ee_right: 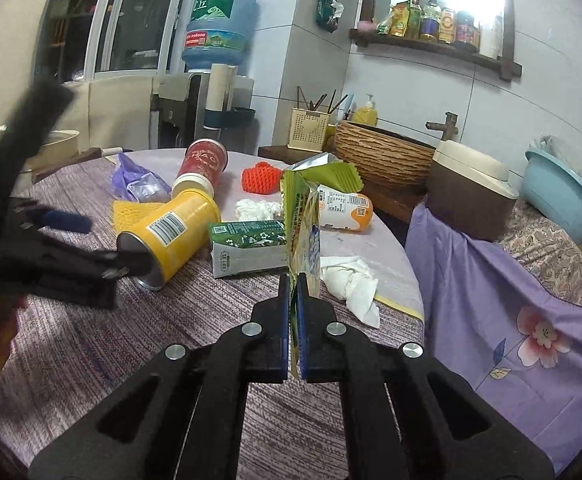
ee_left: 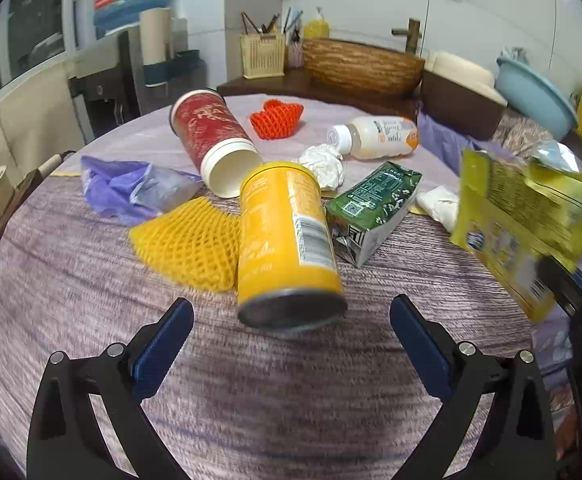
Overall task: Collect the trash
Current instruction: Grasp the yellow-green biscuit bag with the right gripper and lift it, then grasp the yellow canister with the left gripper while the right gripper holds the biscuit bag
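Shelf [ee_right: 431,42] (right cam only); bottles.

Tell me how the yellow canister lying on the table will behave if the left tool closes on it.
The yellow canister lies on its side, so a nudge would probably roll it. Its round, glossy wall looks rigid but may slip between the pads. The left tool stands open just short of its dark metal end, wide enough to straddle it. It seems to be discarded packaging, so likely light.

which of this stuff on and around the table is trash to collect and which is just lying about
Trash to collect:
yellow cardboard snack tube
red paper cup
green drink carton
yellow-green foil snack bag, in the right gripper
crumpled white tissue

Just lying about:
woven brown basin
blue plastic basin
cream utensil holder
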The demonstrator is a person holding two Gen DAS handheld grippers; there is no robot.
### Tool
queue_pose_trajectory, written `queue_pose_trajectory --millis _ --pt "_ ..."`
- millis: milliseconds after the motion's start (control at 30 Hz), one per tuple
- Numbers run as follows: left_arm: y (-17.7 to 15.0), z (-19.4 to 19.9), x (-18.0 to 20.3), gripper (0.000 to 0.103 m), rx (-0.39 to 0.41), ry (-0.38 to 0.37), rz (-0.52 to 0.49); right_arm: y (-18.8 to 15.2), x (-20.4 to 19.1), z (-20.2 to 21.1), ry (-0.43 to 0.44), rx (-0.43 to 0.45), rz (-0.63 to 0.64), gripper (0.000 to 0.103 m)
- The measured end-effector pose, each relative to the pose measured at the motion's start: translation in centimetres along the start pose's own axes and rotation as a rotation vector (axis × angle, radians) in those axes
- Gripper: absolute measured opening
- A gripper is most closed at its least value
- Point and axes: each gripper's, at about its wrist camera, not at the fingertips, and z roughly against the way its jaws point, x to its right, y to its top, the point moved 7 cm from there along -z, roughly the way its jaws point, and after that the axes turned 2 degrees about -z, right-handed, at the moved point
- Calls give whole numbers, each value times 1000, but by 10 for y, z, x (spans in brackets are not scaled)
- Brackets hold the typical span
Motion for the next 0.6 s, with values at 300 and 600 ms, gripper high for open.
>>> queue_pose_trajectory --millis 300,600 --pt "23 -50 7 97 -158 17 -139 -10 15 19 11 16 -38 4" --pt "23 -71 -6 68 -234 39 -135 -20 19 18 25 -2 -60 4"
